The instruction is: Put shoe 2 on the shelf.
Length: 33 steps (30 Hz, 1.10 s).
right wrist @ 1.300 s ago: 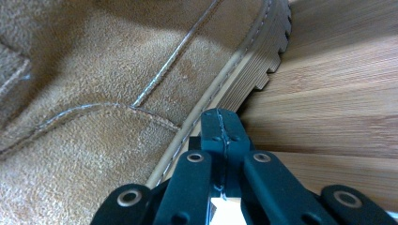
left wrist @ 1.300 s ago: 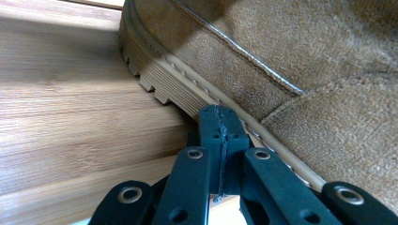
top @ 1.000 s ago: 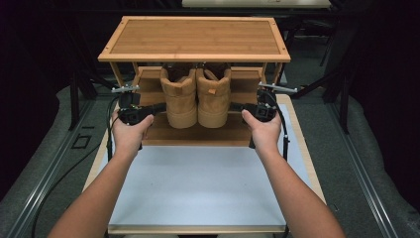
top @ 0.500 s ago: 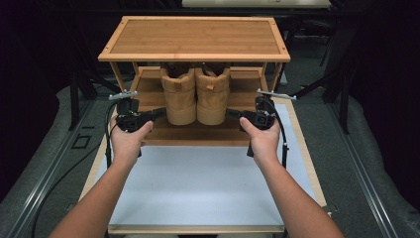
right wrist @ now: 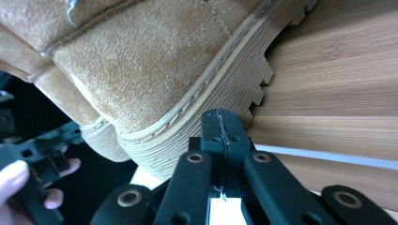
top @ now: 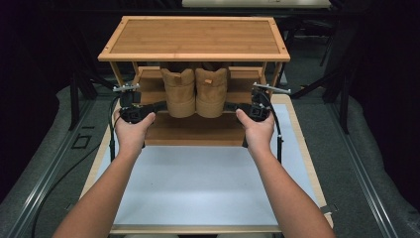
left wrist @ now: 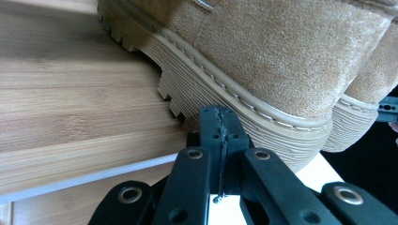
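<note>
I have the pair of tan boots [top: 195,91] standing side by side, heels toward me, on the middle shelf of the bamboo rack [top: 193,37] at the far end of the table. My left gripper [top: 159,105] presses its closed, empty jaws against the left boot's sole [left wrist: 244,126]. My right gripper [top: 232,105] does likewise at the right boot [right wrist: 155,70], jaws together, gripping nothing.
</note>
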Each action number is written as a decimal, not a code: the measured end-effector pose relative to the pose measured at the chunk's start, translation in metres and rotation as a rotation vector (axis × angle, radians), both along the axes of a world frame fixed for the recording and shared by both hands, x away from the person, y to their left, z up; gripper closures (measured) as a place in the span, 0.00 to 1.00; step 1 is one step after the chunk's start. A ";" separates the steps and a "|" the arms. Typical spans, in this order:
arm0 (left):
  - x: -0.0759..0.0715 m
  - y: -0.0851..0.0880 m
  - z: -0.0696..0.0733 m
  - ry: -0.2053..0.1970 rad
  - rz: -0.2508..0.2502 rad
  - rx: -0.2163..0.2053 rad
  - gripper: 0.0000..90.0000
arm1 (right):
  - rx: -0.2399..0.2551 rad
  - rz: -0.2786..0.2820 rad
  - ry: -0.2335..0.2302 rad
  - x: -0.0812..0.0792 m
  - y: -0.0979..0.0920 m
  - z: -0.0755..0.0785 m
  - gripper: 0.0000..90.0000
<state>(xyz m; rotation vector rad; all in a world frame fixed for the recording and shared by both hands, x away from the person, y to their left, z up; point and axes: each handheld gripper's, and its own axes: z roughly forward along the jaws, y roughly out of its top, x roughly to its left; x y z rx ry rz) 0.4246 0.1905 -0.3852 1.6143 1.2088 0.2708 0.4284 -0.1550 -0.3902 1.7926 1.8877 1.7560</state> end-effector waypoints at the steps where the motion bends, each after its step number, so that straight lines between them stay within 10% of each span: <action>1: 0.000 0.000 0.000 -0.002 -0.001 0.003 1.00 | -0.088 -0.025 0.030 -0.002 0.001 0.003 1.00; 8: -0.004 0.002 -0.001 0.001 -0.022 0.016 1.00 | -0.038 -0.003 0.016 -0.003 -0.001 0.000 1.00; 19: -0.030 0.028 -0.014 0.015 -0.045 0.053 1.00 | -0.159 0.004 0.008 -0.026 -0.027 -0.010 1.00; 33: -0.088 0.091 -0.076 0.029 -0.005 0.132 0.96 | -0.283 -0.022 -0.003 -0.087 -0.074 -0.057 1.00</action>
